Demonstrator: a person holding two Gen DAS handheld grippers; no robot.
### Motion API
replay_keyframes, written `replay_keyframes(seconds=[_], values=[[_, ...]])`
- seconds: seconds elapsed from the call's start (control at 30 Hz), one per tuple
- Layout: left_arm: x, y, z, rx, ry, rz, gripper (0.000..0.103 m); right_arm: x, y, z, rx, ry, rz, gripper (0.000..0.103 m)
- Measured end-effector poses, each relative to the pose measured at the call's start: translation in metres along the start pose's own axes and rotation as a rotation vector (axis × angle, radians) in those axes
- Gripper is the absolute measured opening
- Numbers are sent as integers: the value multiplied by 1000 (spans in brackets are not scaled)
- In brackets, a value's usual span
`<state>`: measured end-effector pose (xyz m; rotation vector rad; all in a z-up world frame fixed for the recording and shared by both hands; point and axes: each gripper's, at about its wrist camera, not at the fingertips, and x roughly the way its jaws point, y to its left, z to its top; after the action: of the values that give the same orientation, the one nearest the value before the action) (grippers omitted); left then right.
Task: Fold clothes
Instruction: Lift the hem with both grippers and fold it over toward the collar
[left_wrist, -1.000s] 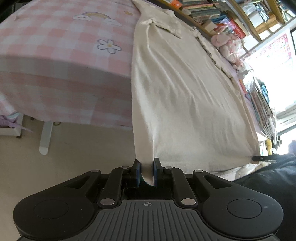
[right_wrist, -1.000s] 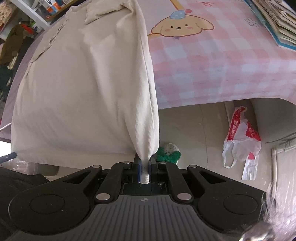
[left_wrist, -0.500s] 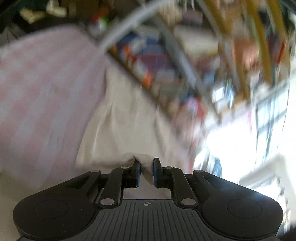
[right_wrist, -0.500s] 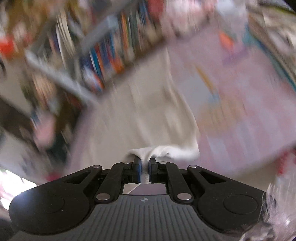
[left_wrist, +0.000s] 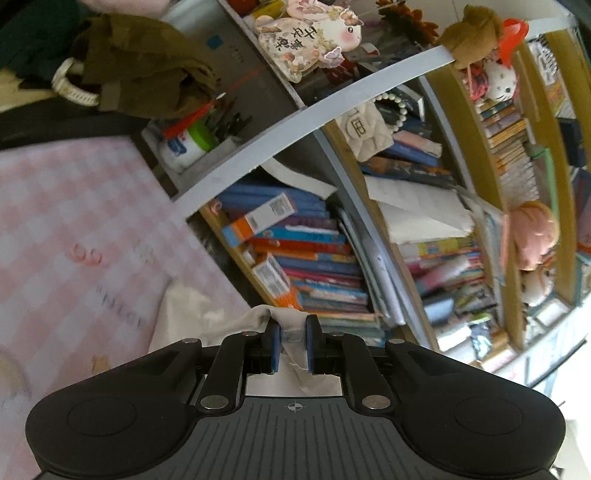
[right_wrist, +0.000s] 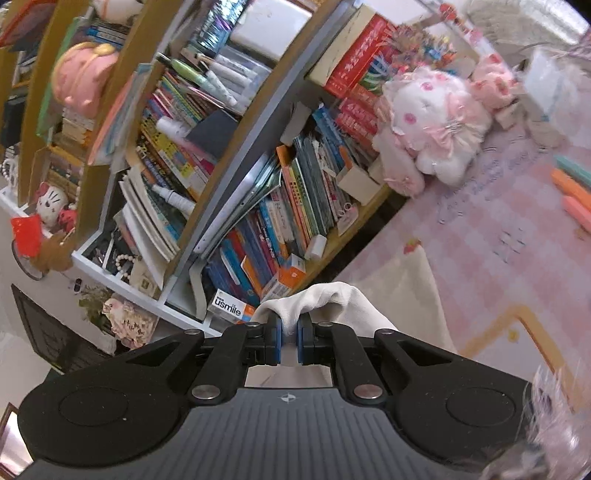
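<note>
A cream garment (left_wrist: 192, 314) is clamped at one corner in the left tongs (left_wrist: 290, 349) and at another in the right tongs (right_wrist: 289, 341); the rest trails down and back under both onto the pink checked bench (left_wrist: 74, 236). Both tongs are pointed just below level at the bookshelf (right_wrist: 229, 192), so the held edge is judged ready to be laid toward the shelf end.

We saw a table under a pink-and-white checked cloth (right_wrist: 491, 236); on it lay a cream fabric garment (right_wrist: 413, 284), a pink-white plush toy (right_wrist: 432, 122) and pastel markers (right_wrist: 572, 184).
</note>
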<state>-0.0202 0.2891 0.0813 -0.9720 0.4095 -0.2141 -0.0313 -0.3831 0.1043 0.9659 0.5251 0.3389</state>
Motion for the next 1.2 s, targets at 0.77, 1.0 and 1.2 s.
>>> replay_keyframes(seconds=[0.77, 1.0, 1.2], values=[[169, 51, 7, -42, 94, 215, 12, 157, -78, 48, 110, 75, -179, 7], [204, 87, -3, -68, 186, 326, 13, 189, -114, 32, 149, 120, -327, 7], [210, 88, -5, -38, 213, 347, 16, 195, -121, 30, 146, 137, -370, 13]])
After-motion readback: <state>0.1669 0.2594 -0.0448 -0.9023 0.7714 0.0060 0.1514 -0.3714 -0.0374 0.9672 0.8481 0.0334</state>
